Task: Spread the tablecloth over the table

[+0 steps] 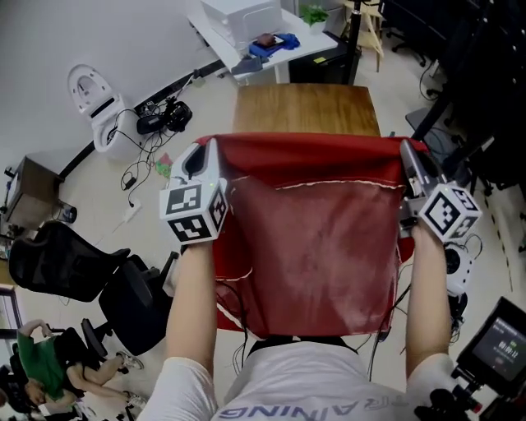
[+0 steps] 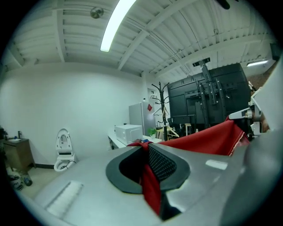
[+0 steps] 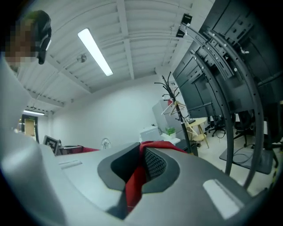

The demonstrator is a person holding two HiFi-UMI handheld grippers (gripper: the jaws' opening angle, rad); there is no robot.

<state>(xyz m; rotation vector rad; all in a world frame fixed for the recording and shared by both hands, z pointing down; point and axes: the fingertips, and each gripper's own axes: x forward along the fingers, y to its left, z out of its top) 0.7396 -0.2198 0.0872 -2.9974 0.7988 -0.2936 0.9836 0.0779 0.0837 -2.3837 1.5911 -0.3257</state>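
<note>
A red tablecloth [image 1: 308,238] hangs stretched between my two grippers, its top edge held level in front of me and its body falling toward my chest. My left gripper [image 1: 215,148] is shut on the cloth's left top corner; the red fabric [image 2: 150,185] runs pinched between its jaws. My right gripper [image 1: 404,150] is shut on the right top corner, with the cloth [image 3: 135,181] squeezed between its pads. Beyond the cloth's top edge lies the wooden table [image 1: 304,107], bare. The cloth hides the table's near edge.
A white side table [image 1: 306,51] with a white appliance [image 1: 242,18] and a blue item stands behind the wooden table. A white toilet-like unit [image 1: 99,103] and cables lie at left, black office chairs [image 1: 82,271] at lower left, dark racks [image 1: 468,74] at right.
</note>
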